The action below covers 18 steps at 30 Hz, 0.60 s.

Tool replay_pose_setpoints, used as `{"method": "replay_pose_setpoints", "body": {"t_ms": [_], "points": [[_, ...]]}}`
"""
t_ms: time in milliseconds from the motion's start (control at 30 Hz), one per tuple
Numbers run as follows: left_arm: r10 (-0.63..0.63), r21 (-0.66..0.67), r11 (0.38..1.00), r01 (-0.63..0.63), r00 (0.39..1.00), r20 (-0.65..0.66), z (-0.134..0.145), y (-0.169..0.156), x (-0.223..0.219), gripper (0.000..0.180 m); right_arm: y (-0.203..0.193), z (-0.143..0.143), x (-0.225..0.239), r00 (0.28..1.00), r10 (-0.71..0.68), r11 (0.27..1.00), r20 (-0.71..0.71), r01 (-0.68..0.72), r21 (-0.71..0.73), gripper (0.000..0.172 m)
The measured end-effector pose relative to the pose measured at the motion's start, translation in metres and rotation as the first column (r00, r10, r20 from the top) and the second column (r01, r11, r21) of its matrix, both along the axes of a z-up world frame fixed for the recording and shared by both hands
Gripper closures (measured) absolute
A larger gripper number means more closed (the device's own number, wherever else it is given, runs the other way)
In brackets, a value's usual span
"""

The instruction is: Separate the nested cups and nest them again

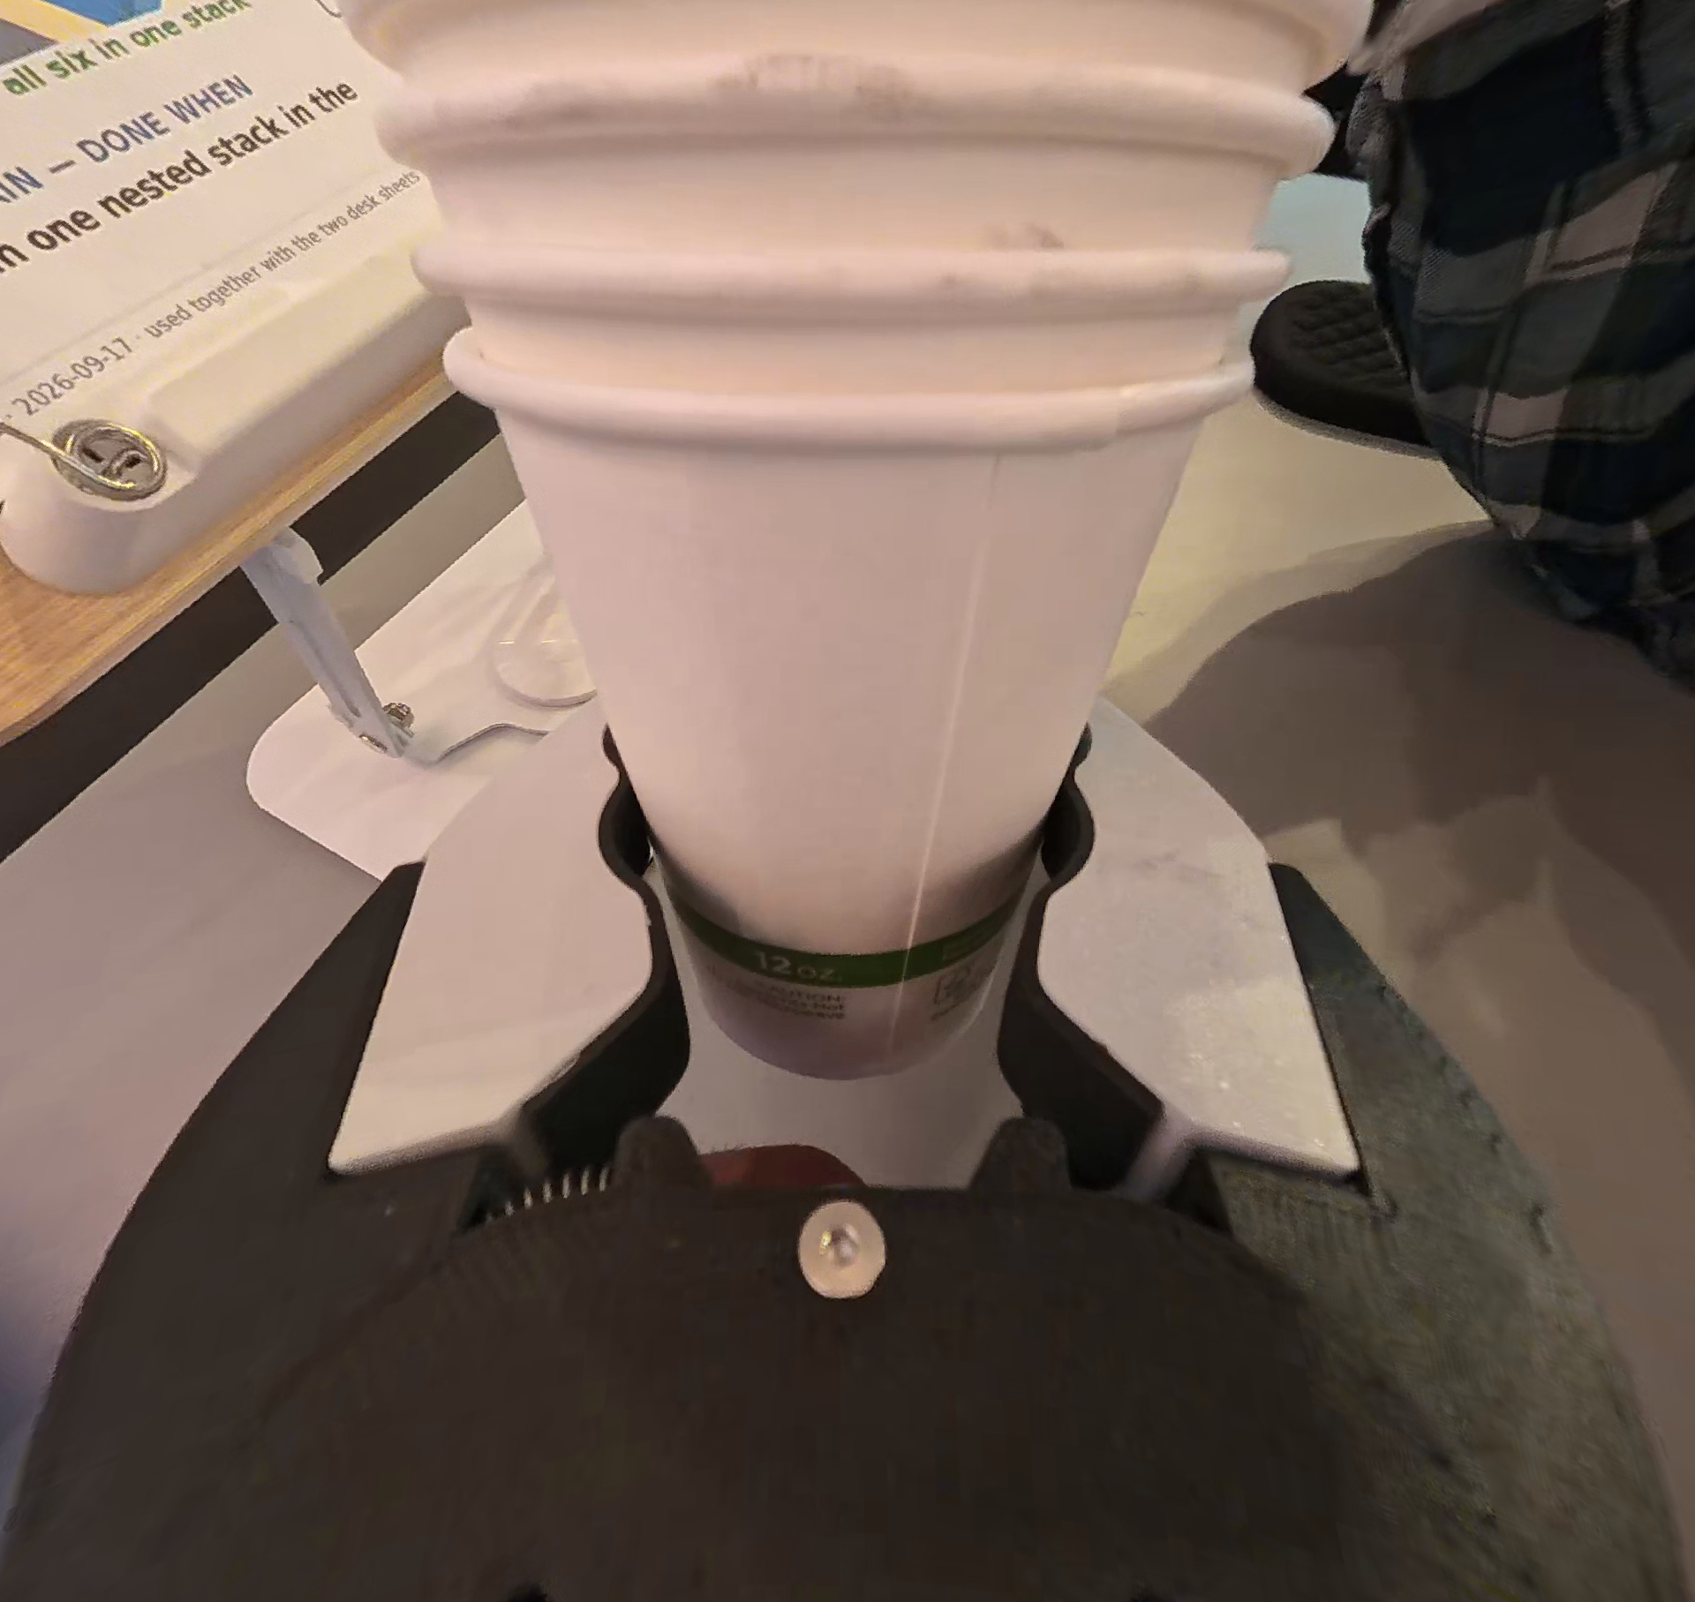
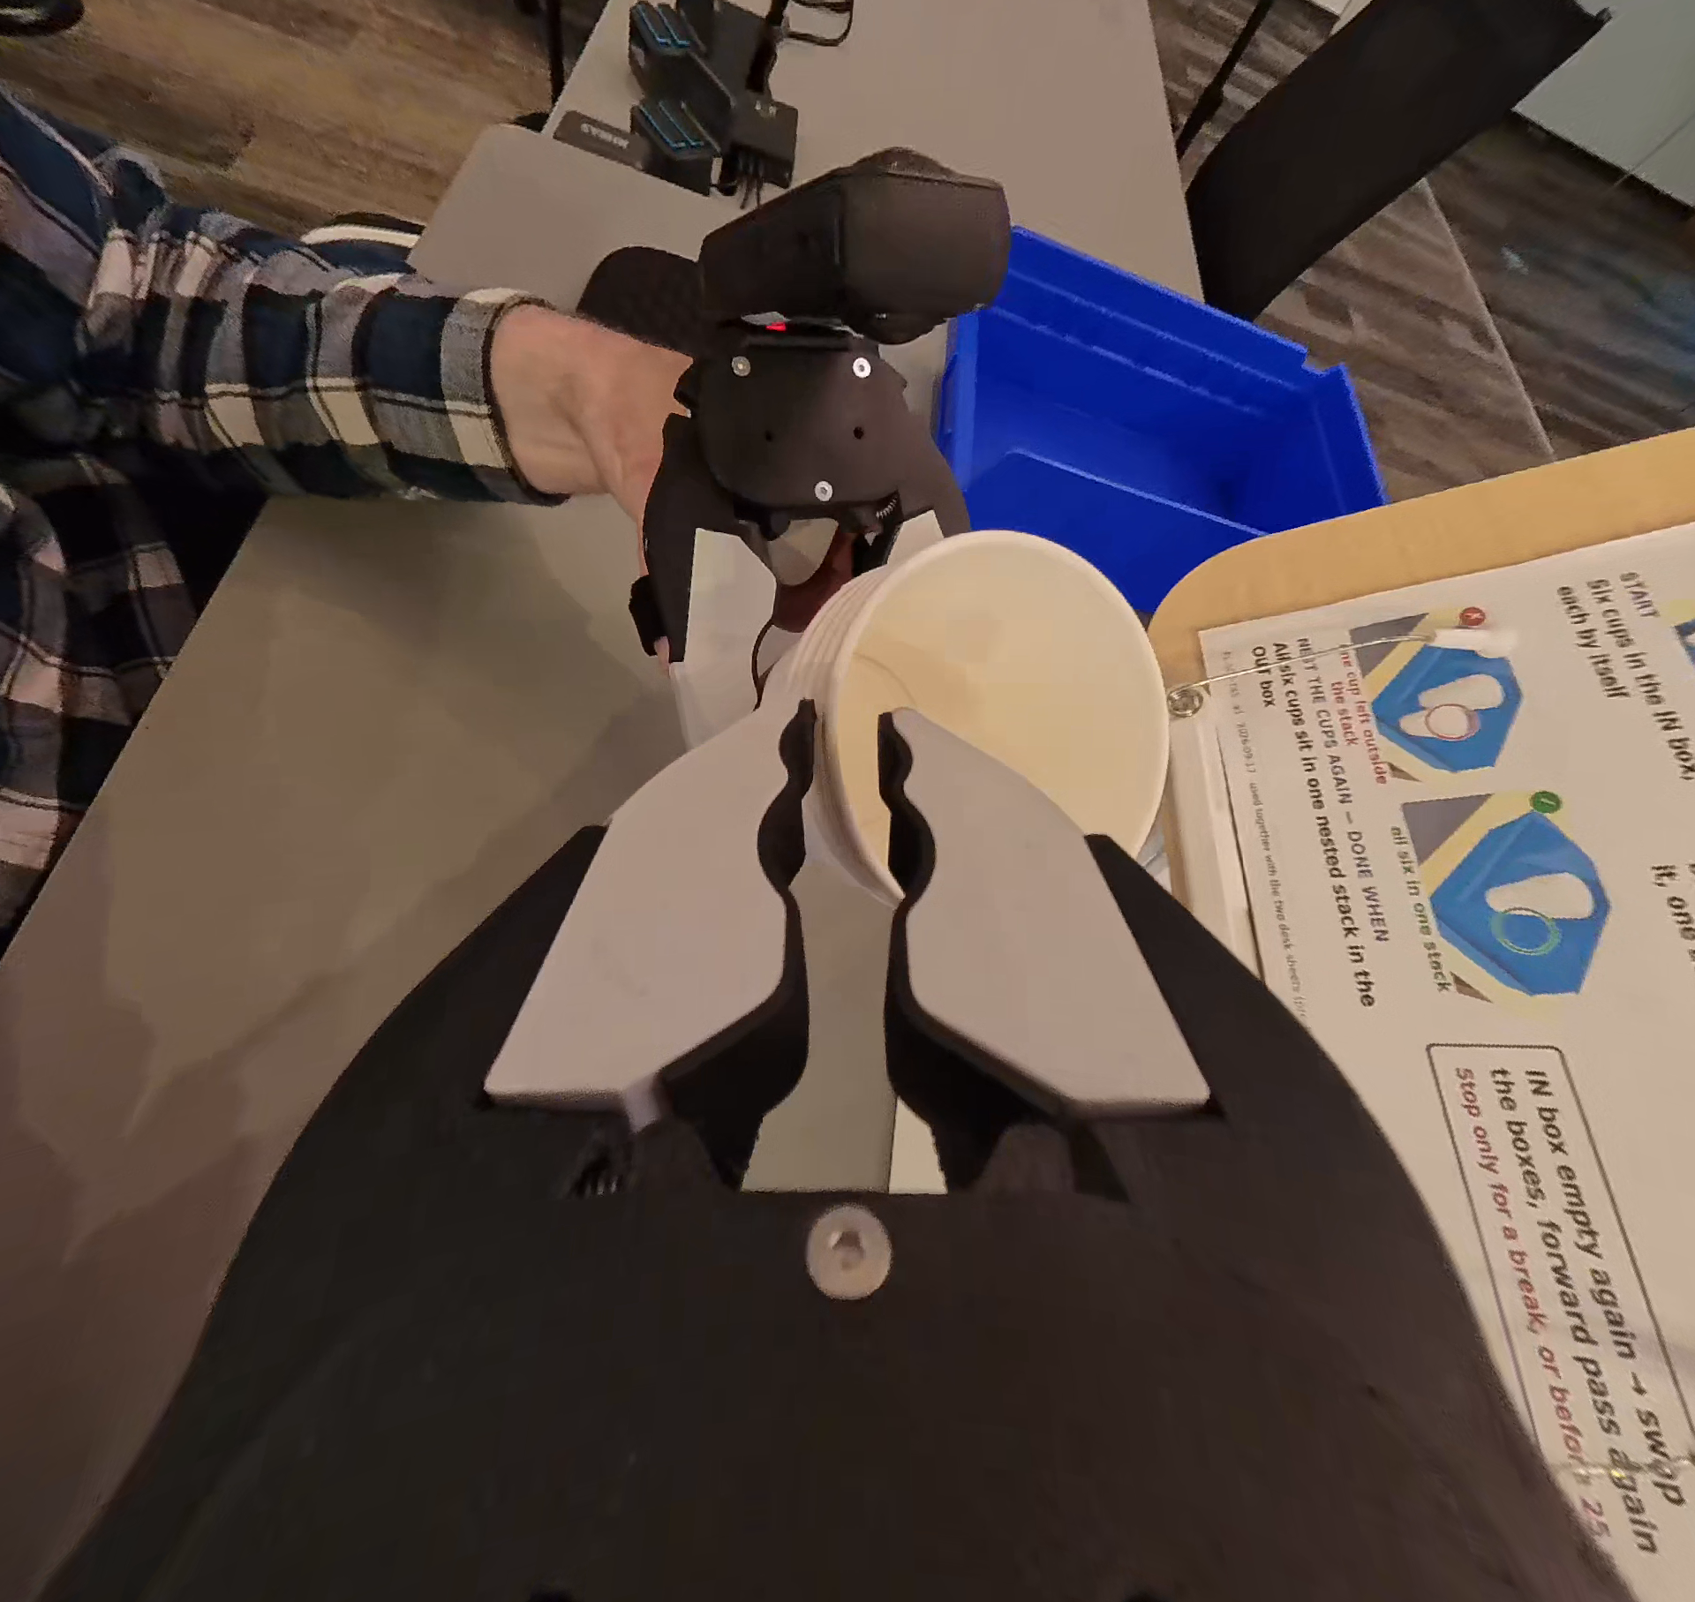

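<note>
Left claw [image 1: 848, 833] clamped on the base of a nested stack of white paper cups [image 1: 844, 421], held above the grey counter [image 2: 303, 733]. Right claw [image 2: 846, 737] straddling the stack's rim wall [image 2: 848, 788], one pad inside, one outside, narrowly apart. Blue bin [image 2: 1146, 421] beyond; instruction sheet [image 2: 1486, 870] right.

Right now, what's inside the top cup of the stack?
One fingertip of the right hand-held gripper reaches inside the rim of the cup stack; the other sits outside. Otherwise a bare cream wall. The cup's bottom is covered by that finger.
</note>
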<state>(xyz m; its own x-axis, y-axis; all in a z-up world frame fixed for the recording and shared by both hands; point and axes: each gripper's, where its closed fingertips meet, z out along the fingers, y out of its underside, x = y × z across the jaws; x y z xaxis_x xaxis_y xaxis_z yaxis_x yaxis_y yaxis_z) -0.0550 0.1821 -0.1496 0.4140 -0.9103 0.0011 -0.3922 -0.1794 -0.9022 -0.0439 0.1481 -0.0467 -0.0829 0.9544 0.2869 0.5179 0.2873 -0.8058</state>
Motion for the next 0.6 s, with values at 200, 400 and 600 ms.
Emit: {"method": "replay_pose_setpoints", "body": {"t_ms": [200,400,600], "points": [[0.008,-0.004,1.000,-0.008,1.000,-0.014,-0.003,0.002,0.000,0.095,-0.001,-0.003,0.001,0.999,0.031,0.999,-0.008,-0.031,-0.030,0.169],[0.010,0.000,1.000,-0.010,1.000,-0.010,-0.001,0.001,-0.002,0.095,0.002,0.009,0.004,0.997,0.026,0.999,-0.068,-0.028,-0.030,0.169],[0.013,0.003,1.000,-0.013,1.000,-0.017,-0.002,0.003,-0.004,0.095,0.011,0.039,0.022,0.984,-0.035,0.999,-0.174,0.037,0.010,0.169]]}}
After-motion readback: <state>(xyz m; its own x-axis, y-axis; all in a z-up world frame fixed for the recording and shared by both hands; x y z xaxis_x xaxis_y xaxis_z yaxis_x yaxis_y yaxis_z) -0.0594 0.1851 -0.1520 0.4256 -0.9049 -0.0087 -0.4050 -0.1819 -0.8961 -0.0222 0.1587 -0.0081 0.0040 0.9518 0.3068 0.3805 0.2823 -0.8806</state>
